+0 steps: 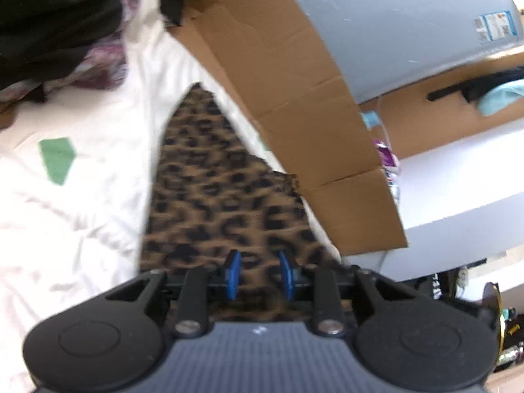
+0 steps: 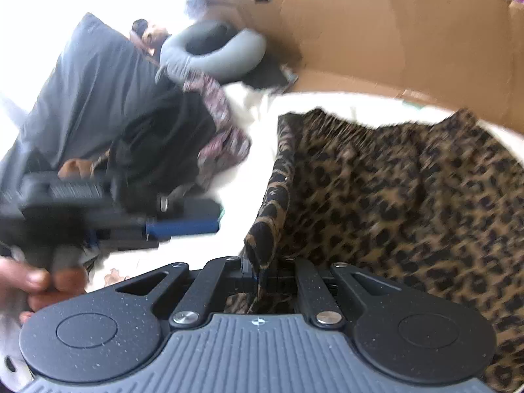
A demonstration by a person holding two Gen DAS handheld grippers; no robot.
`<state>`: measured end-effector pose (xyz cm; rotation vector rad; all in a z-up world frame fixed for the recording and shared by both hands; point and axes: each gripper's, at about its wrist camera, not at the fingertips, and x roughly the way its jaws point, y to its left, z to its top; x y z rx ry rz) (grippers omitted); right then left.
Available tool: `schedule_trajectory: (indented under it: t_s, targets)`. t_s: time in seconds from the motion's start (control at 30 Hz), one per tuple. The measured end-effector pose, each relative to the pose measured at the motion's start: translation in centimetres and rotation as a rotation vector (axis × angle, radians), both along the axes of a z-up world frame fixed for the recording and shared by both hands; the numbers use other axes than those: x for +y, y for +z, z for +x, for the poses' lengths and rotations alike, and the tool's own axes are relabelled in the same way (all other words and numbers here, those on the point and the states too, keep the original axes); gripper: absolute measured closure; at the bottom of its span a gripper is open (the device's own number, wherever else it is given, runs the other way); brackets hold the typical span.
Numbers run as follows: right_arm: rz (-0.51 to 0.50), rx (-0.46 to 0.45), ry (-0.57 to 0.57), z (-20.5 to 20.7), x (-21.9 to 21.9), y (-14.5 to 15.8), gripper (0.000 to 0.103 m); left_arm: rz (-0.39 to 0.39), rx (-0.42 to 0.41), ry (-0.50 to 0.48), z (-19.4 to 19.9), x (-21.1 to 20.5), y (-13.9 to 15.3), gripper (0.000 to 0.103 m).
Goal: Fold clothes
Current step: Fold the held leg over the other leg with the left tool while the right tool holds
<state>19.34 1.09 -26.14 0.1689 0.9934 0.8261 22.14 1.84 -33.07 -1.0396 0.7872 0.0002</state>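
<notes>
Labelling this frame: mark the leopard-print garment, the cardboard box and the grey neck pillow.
leopard-print garment (image 2: pixel 409 190): right wrist view, middle of the spread fabric.
cardboard box (image 1: pixel 294 98): left wrist view, its brown side wall.
grey neck pillow (image 2: pixel 229 55): right wrist view, its right curve.

Bright, blown-out whites (fisheye-warped edges), motion blur throughout.

The leopard-print garment (image 2: pixel 409 190) is soft, matt woven cloth, its edge hemmed. It lies on a white bed sheet (image 1: pixel 82 216) of wrinkled matt cotton-like fabric carrying a flat green patch (image 1: pixel 57 159). The cardboard box (image 1: pixel 294 98) is plain brown corrugated paper, dull and creased. The left gripper (image 1: pixel 258 273) has blue rubbery-looking pads, matt black speckled plastic arms, shiny metal screws and a ribbed grey housing. The neck pillow (image 2: pixel 213 52) looks smooth grey fabric.
</notes>
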Motion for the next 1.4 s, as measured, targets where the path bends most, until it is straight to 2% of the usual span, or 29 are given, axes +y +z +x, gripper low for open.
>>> schedule_trajectory:
  t_s: [0.23,0.47,1.03,1.4]
  targets:
    - [-0.039,-0.023,-0.061,1.3,-4.8,2.4,0.102,-0.002,0.064,0.005,-1.2,-0.2,-2.2,0.075]
    - [-0.065,-0.016,-0.146,1.7,-9.2,3.0,0.102,-0.004,0.111,-0.022,-1.1,-0.9,-3.7,0.075]
    - [-0.097,0.047,-0.399,2.9,-20.0,-0.6,0.102,0.028,0.161,-0.107,-0.8,-0.2,-5.4,0.071]
    - [-0.107,0.097,-0.510,3.2,-24.7,-4.5,0.102,0.061,0.206,-0.192,0.2,-0.7,-6.3,0.071]
